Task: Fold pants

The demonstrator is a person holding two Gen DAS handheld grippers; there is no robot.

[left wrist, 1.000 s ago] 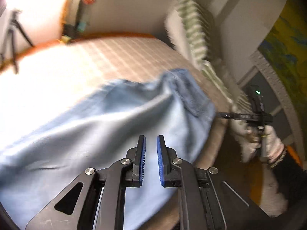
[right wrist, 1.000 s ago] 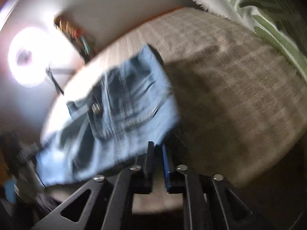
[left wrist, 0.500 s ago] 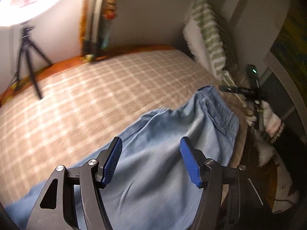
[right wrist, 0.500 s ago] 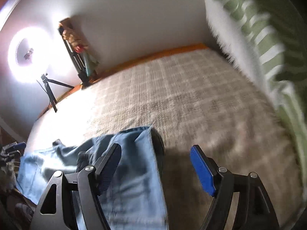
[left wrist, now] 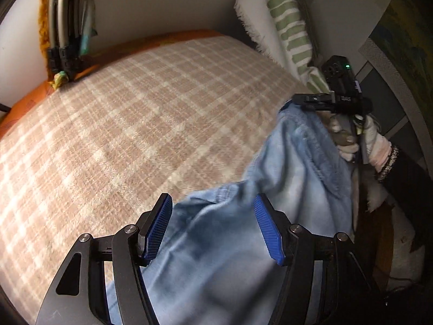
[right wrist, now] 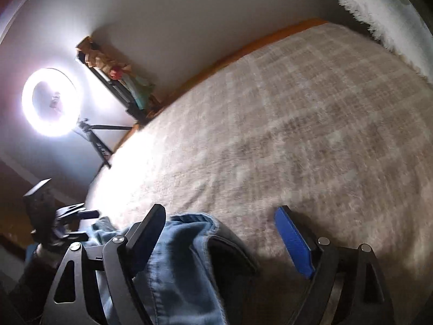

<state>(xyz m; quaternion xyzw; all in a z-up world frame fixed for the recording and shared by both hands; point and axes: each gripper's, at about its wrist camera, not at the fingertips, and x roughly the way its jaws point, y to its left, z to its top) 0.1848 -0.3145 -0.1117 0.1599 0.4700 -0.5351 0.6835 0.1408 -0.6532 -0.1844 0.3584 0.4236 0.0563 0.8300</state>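
Pants: pale blue denim, lying rumpled on the plaid bed cover at its near edge, cloth passing loosely between both pairs of fingers. Left gripper: fingers apart, released a second ago, pads clear of fabric. Right gripper: fingers just opening wider, waistband end beside the left finger. Judgement: both holds dropped; fresh grasp due before the next fold. Striped pillow beyond

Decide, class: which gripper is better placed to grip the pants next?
Probably the left gripper: the pants fill the gap between its open jaws. The right gripper is open too, with denim only by one jaw; both have just been opening.
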